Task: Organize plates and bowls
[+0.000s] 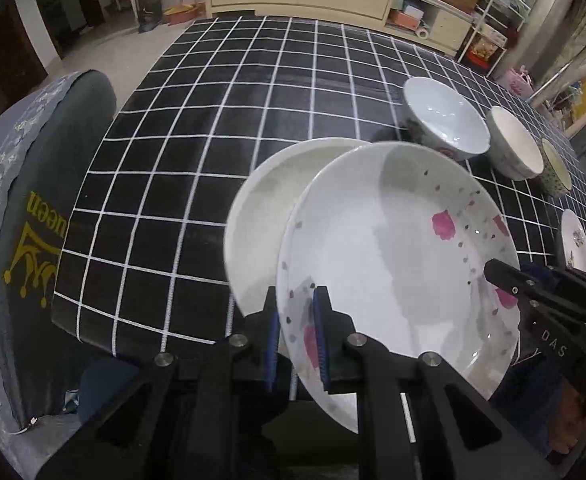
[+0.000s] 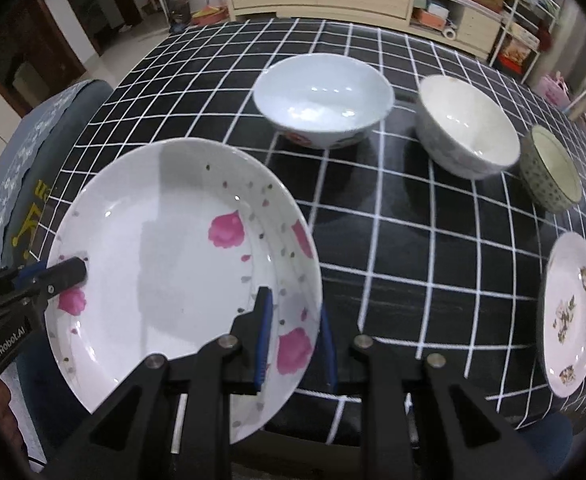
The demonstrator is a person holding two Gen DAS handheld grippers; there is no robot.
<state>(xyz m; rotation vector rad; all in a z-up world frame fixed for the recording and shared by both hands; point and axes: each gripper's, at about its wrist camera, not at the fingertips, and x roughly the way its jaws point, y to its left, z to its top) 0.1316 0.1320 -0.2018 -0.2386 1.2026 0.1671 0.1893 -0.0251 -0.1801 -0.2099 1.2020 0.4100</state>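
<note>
Both grippers are on the pink-flowered plate [image 1: 393,248] and it's off the cloth: the left gripper [image 1: 297,332] is pinched narrow on its left rim, the right gripper [image 2: 293,336] pinched on the opposite rim, blue pads either side of the edge. The plate hangs tilted over the worktop's [image 1: 213,100] near edge, partly overlapping a plain plate [image 1: 261,216] that lies flat just beyond it. This looks like the stacking step, flowered plate going onto the plain one. Farther along toward the right edge wait the three bowls, a wide pale one [image 2: 321,100], a cream one [image 2: 469,124] and a small green-patterned one [image 2: 551,168], with a small flowered plate [image 2: 569,312] near the right corner. Next call: carry it level over the plain plate, centre it, lower gently, then let both rims go together so it doesn't tip or clatter.
</note>
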